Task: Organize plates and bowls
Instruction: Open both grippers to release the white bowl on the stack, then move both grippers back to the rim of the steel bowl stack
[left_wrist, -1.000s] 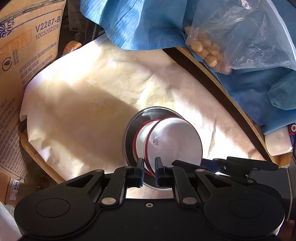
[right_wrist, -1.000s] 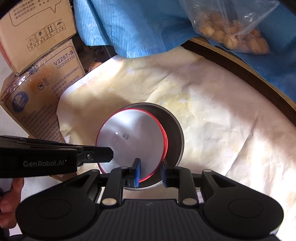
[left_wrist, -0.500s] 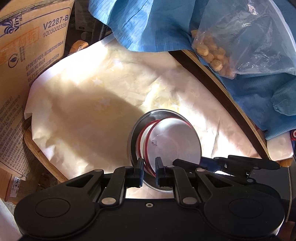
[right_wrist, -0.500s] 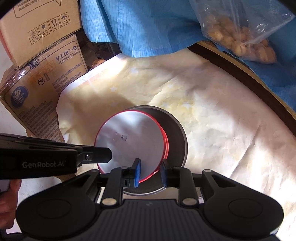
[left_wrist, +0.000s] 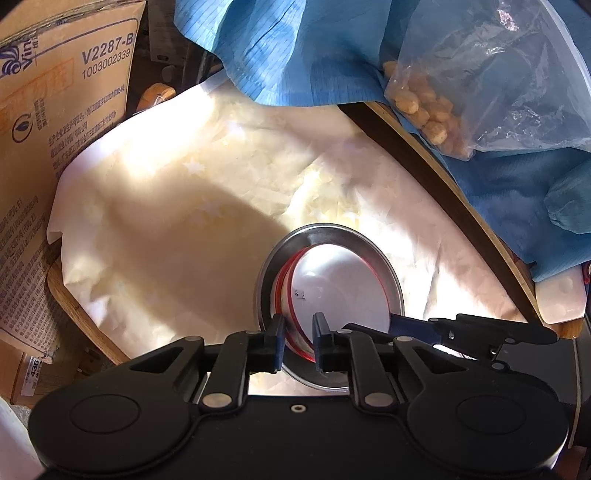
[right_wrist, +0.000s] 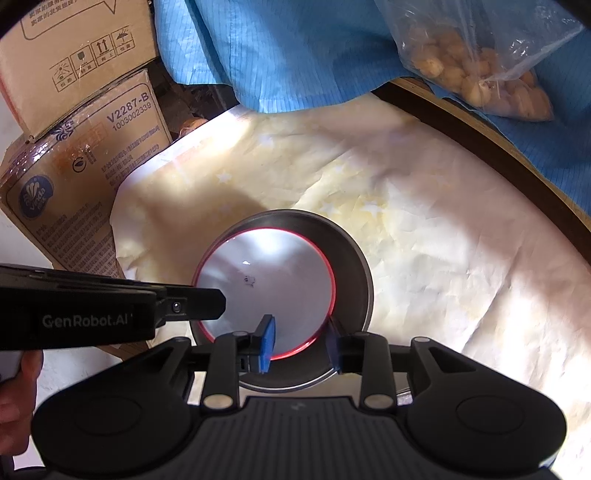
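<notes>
A white bowl with a red rim (right_wrist: 273, 284) sits inside a steel plate (right_wrist: 354, 266) on the cream cloth. Both show in the left wrist view too, the bowl (left_wrist: 340, 288) within the plate (left_wrist: 397, 291). My left gripper (left_wrist: 298, 341) is shut on the bowl's near rim, one finger inside and one outside. My right gripper (right_wrist: 301, 341) has its jaws parted around the bowl's near rim, the blue pad (right_wrist: 266, 343) inside the bowl. The left gripper's finger reaches in from the left in the right wrist view (right_wrist: 199, 304).
Cardboard boxes (right_wrist: 85, 147) stand at the left beyond the table edge. A blue cloth (right_wrist: 295, 48) and a clear bag of round snacks (right_wrist: 480, 70) lie at the back right. A dark wooden table rim (right_wrist: 480, 147) curves along the right.
The right gripper's jaws have opened wider around the bowl's rim. Both cameras have drawn back slightly from the table. The bowl now sits lower in the plate.
</notes>
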